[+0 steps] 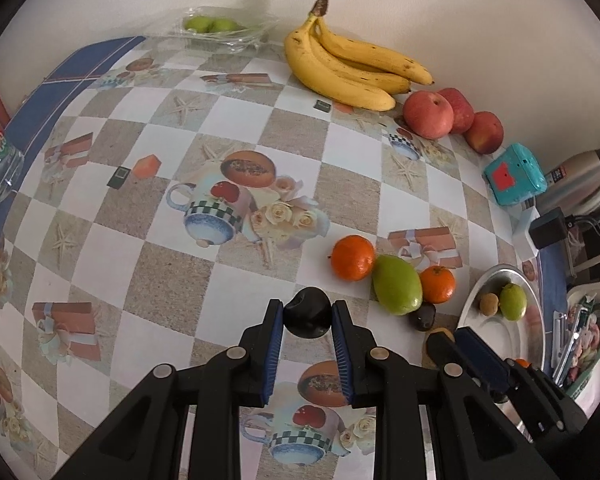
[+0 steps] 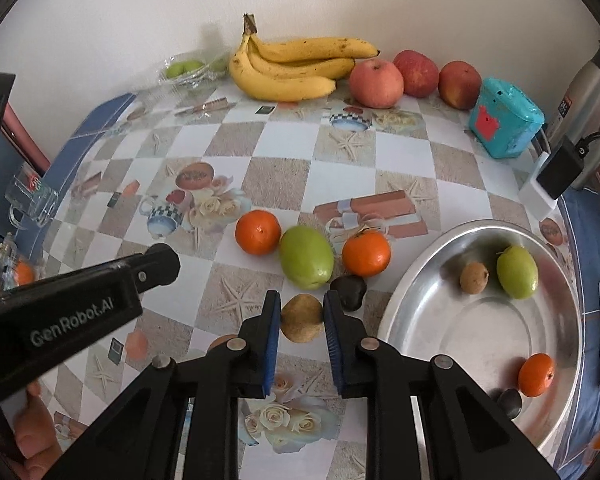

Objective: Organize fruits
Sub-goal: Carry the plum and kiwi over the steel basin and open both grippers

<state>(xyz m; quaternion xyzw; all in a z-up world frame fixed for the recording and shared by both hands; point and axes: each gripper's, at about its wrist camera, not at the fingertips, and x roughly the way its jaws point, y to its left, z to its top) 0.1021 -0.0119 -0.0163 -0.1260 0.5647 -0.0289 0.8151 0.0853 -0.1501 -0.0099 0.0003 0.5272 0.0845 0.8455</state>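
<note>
My left gripper (image 1: pixel 307 312) is shut on a small dark chestnut-like fruit (image 1: pixel 307 312) just above the table. My right gripper (image 2: pixel 302 314) is shut on a small brown fruit (image 2: pixel 302 318) beside another dark fruit (image 2: pixel 350 292). Just ahead lie a green fruit (image 2: pixel 306 258) and two tangerines (image 2: pixel 258 232) (image 2: pixel 366 256). The metal plate (image 2: pixel 420 312) at the right holds a green fruit (image 2: pixel 517 272), a brown fruit (image 2: pixel 474 278), a tangerine (image 2: pixel 536 374) and a dark fruit (image 2: pixel 509 402). The left gripper's body (image 2: pixel 80 304) shows in the right wrist view.
Bananas (image 2: pixel 288 70) and three red apples (image 2: pixel 376 84) lie by the back wall. A clear tray with green fruits (image 2: pixel 188 68) sits far left. A teal box (image 2: pixel 504 120), a kettle (image 2: pixel 588 92) and a charger (image 2: pixel 556 172) stand at the right. A glass mug (image 2: pixel 32 198) is at the left edge.
</note>
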